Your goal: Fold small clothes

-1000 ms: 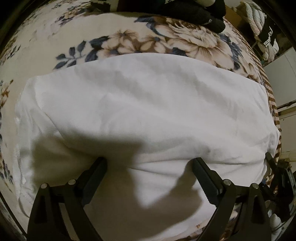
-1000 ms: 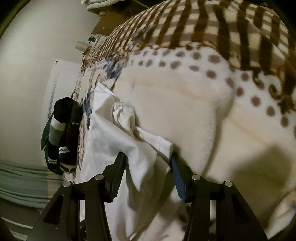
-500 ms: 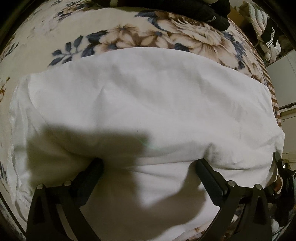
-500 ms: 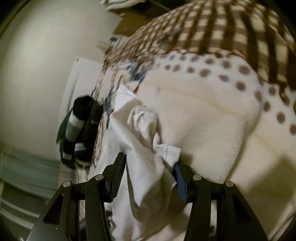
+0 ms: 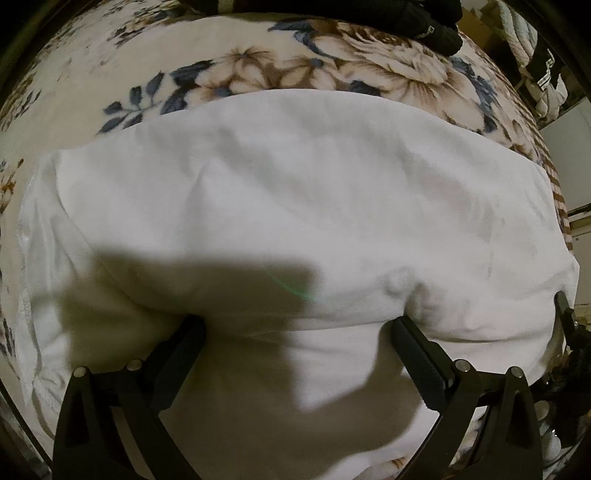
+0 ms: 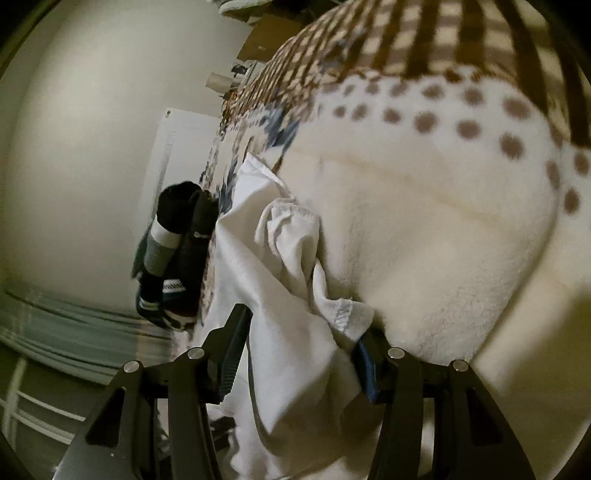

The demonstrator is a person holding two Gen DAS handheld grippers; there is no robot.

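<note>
The white garment [image 5: 295, 206] lies spread flat on the floral blanket [image 5: 332, 62], and it serves as the landmark here. The left gripper [image 5: 295, 328] points steeply down at the garment's near part, its jaws spread as wide as they go, both fingertips resting against or just above a raised ridge of the cloth; the fabric runs between them but neither pad pinches it. Beyond the garment's far edge the blanket's blue and brown flowers show, and past them a pile of dark clothes [image 5: 406, 18] sits at the blanket's far side. The right gripper [image 6: 301, 332] comes in at the garment's side edge at a shallower downward slant, jaws about half apart, with a bunched, hemmed fold of the white cloth [image 6: 295, 295] lying between them; whether the pads press on that fold cannot be told. Beside the garment's far edge in this view lie rolled dark socks [image 6: 173, 243].
</note>
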